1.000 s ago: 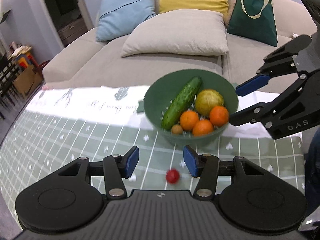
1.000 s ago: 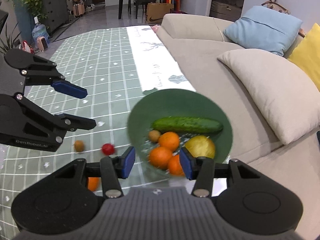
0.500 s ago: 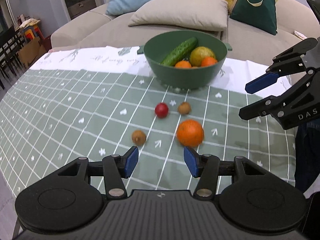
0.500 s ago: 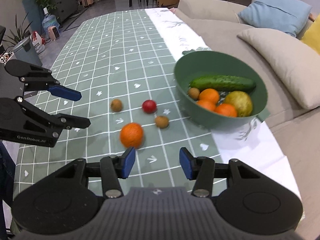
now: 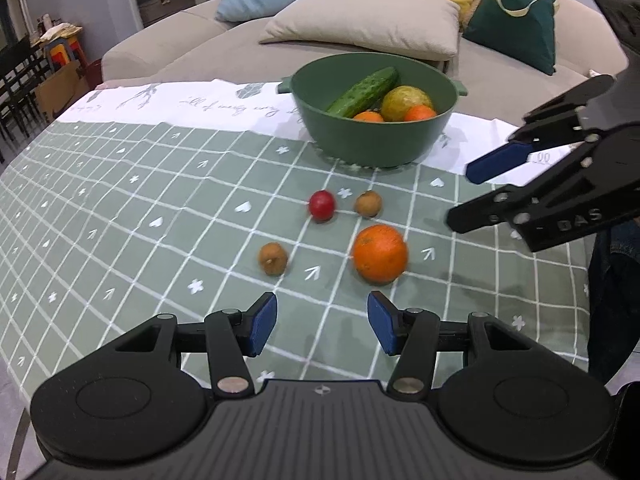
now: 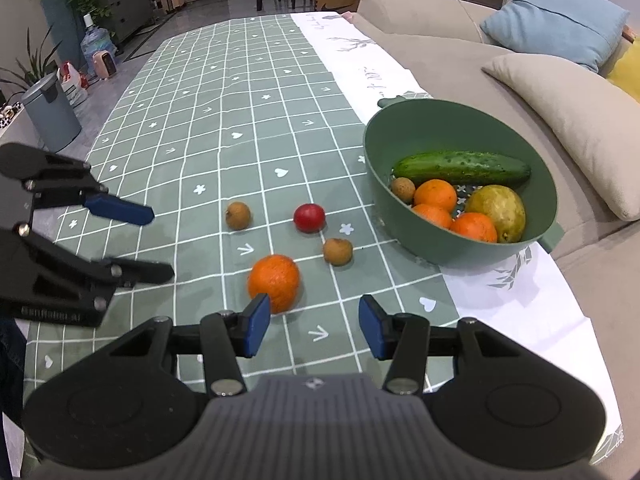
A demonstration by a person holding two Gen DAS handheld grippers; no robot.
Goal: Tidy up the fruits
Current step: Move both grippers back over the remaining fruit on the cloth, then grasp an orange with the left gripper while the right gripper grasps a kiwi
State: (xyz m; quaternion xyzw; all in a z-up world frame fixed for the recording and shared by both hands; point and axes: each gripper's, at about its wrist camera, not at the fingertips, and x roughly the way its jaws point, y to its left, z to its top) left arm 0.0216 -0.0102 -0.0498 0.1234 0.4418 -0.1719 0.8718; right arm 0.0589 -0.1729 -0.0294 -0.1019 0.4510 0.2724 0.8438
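Both claws are hanging over the tabletop with their blue pads spread apart and nothing between them. The left claw (image 5: 322, 326) is pointing at bare cloth just short of the loose fruit. The right claw (image 6: 314, 326) is sitting right behind the orange (image 6: 274, 283), and its left pad (image 6: 256, 323) is overlapping the orange's edge in that view, though I can't tell if it's actually touching.

That orange is the big one of the loose bunch: round, bright, with dimpled peel. Just past it a small tan, rough-skinned fruit (image 6: 338, 251) is lying, then a shiny red ball (image 6: 309, 217), and off to the left another brown fruit (image 6: 238, 215) with a dry, wrinkly look. All four are sitting apart from each other on the cloth, near the bowl but outside it.

The bowl (image 6: 404, 128) is matte green plastic, deep and round, with little tab handles. Inside, a long bumpy cucumber (image 6: 460, 168) is lying across the back, with three oranges, a yellow-green pear-ish fruit (image 6: 498, 210) and one more little brown one (image 6: 403, 189) piled in front of it.

The tablecloth (image 6: 240, 100) is sage green with a white grid and tiny hearts, arrows and flowers, plus a white printed border under the bowl. A beige sofa (image 5: 168, 40) with cushions is running along the far side.
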